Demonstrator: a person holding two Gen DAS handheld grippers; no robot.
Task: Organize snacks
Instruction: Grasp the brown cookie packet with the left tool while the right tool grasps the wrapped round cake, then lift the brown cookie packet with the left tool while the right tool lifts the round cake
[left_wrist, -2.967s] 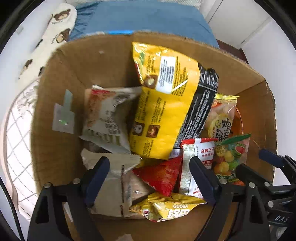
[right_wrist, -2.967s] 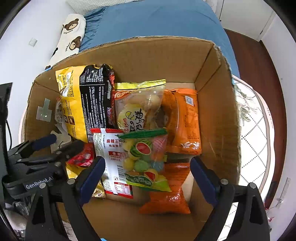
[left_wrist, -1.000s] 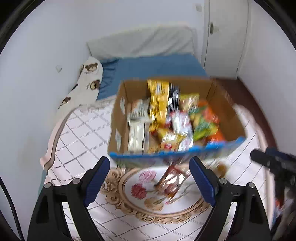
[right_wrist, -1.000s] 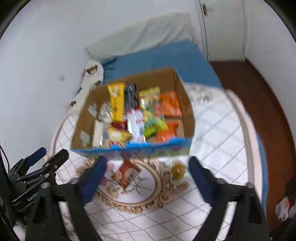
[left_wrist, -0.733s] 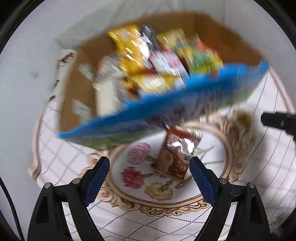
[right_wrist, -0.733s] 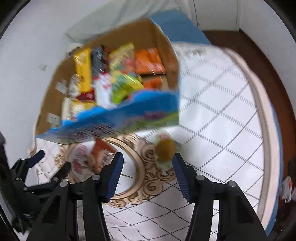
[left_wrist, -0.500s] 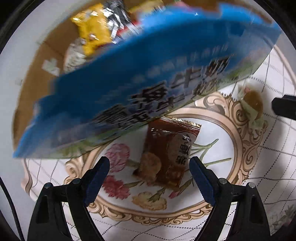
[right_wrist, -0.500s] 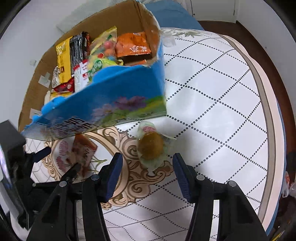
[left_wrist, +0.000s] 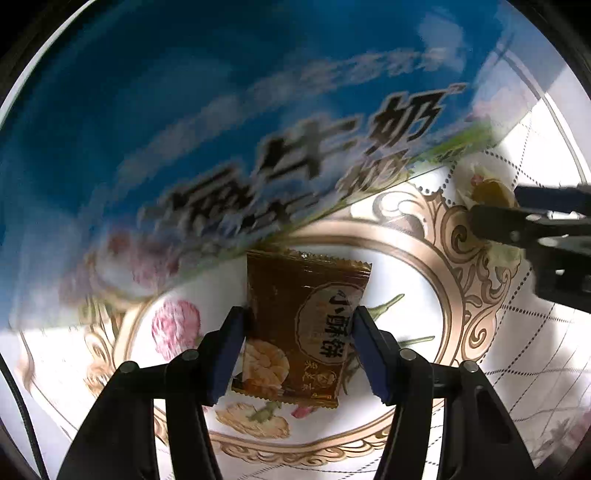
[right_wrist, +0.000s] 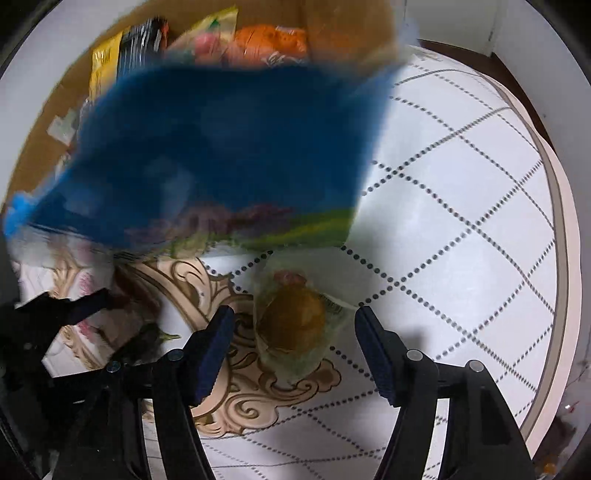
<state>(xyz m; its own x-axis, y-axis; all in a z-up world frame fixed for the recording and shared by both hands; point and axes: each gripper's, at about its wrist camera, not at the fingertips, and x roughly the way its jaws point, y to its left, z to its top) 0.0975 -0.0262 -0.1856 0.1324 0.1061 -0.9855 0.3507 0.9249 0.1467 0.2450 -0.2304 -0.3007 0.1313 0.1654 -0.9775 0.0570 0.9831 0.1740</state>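
The left tool (left_wrist: 299, 325) has its blue pads (left_wrist: 231, 347) against both long sides of a flat brown snack packet (left_wrist: 299, 325) — glossy foil with crimped, saw-toothed ends — which lies on the bench (left_wrist: 461, 387), a round top under a smooth white cloth printed with a gilt scroll oval and pink flowers. Just ahead of this tool, the packet's far end almost meets the bottom edge of a cardboard box (left_wrist: 221, 129) with a blue printed wall, so little room is left forward.

The right tool (right_wrist: 293, 332) is spread, its fingers either side of a round brown pastry in a clear, crinkled wrapper (right_wrist: 295, 321), with a gap at each pad. The box wall (right_wrist: 221, 147) is close ahead and to its left; to its right the diamond-lined cloth (right_wrist: 461, 240) runs open to the bench's curved rim. Above the box wall, yellow, black and orange bags (right_wrist: 271, 46) show inside.
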